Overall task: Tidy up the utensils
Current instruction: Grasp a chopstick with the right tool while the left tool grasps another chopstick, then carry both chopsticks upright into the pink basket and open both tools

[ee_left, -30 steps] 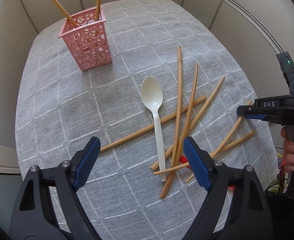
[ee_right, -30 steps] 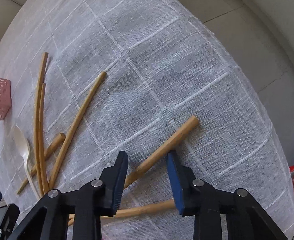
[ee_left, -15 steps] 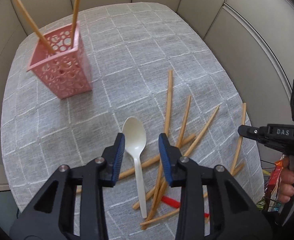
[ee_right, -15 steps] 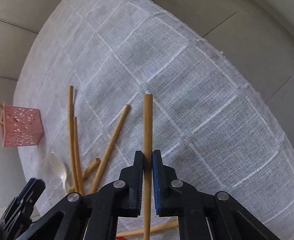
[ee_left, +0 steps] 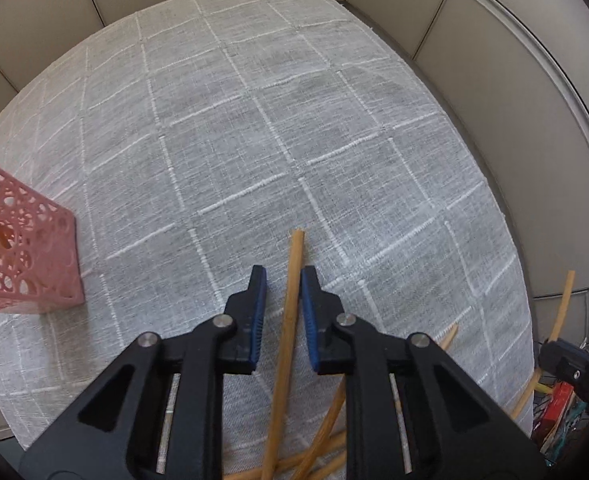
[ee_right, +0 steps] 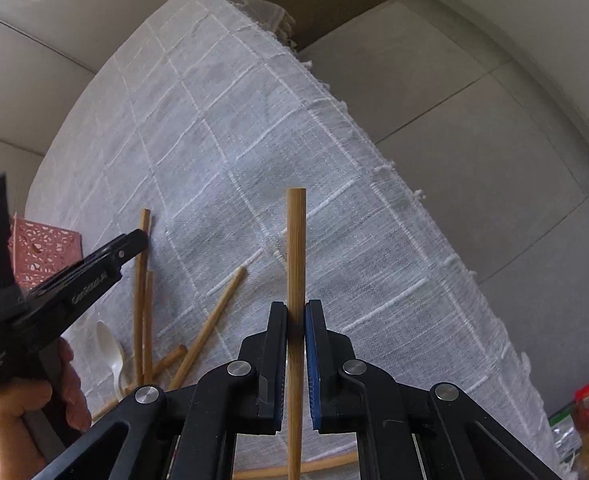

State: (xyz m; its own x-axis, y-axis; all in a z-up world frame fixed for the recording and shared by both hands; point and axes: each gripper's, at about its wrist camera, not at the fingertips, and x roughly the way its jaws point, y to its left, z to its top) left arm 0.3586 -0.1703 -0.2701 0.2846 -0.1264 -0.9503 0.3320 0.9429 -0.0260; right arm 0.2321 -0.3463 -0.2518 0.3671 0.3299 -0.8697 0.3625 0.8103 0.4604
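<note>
At the far left stands our pink holder [ee_left: 26,256], the place the sticks belong. Our left gripper [ee_left: 281,280] straddles one chopstick [ee_left: 292,280] lying on the tablecloth [ee_left: 254,120], its fingers apart and not yet pinching it, lined up along its length for a clean pinch. On the right, our right gripper [ee_right: 295,312] is clamped on a raised chopstick [ee_right: 296,248], lifted clear of the pile so we can carry it over. The white spoon [ee_right: 110,344] lies among the remaining sticks.
</note>
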